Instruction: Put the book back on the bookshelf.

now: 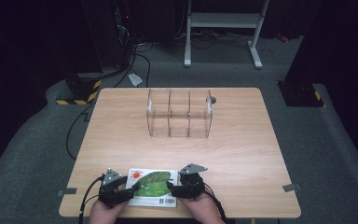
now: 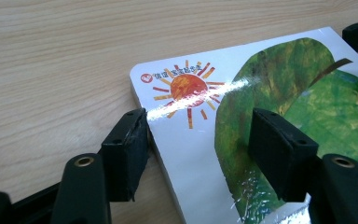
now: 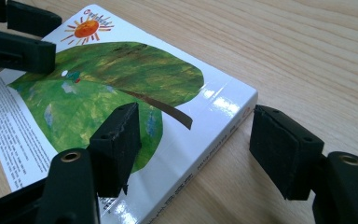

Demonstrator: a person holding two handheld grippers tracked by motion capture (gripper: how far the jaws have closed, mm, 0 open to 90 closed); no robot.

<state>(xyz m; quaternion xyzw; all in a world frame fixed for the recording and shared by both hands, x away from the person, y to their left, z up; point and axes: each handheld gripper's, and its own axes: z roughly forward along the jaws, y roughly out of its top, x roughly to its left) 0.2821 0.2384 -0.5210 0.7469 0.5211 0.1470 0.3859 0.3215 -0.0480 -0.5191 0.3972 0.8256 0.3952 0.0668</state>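
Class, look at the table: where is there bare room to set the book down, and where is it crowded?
Bare wood lies between the book and the clear divider box, and left and right of that box. The near edge is crowded: left gripper and right gripper flank the book.

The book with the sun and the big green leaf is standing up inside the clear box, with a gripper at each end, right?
Not quite. The book lies flat on the table, near its front edge, and the clear box stands farther back, as the high view shows. A gripper at each end is right.
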